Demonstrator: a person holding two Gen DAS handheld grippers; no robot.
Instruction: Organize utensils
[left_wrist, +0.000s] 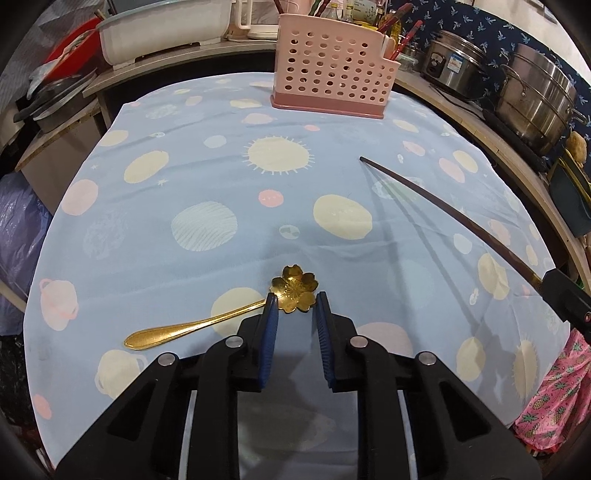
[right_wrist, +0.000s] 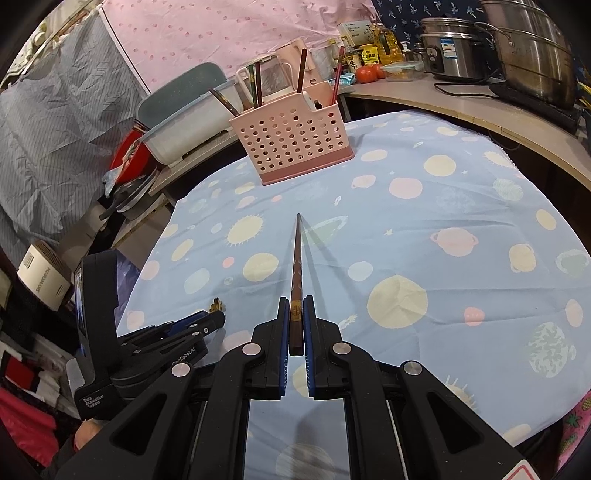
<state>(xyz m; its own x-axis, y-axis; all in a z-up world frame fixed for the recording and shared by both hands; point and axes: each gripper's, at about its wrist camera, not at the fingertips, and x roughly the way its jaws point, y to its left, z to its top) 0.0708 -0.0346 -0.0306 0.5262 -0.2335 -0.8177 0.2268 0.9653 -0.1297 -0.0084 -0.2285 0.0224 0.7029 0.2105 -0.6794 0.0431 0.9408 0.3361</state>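
Observation:
A gold spoon (left_wrist: 229, 315) with a flower-shaped bowl lies on the blue planet-print tablecloth (left_wrist: 207, 177). My left gripper (left_wrist: 295, 301) is open, its blue pads either side of the flower bowl, just above it. My right gripper (right_wrist: 295, 304) is shut on a dark brown chopstick (right_wrist: 296, 266) that points toward the pink perforated utensil holder (right_wrist: 291, 142). The holder has several chopsticks standing in it. The chopstick (left_wrist: 443, 210) and the holder (left_wrist: 332, 70) also show in the left wrist view. The left gripper (right_wrist: 216, 319) shows at lower left in the right wrist view.
Steel pots (left_wrist: 535, 103) and a rice cooker (left_wrist: 454, 62) stand on the curved counter at right. A white basin (left_wrist: 162, 33) and a red item sit behind the table at left. Bottles, tomatoes and a kettle (right_wrist: 288, 70) are behind the holder.

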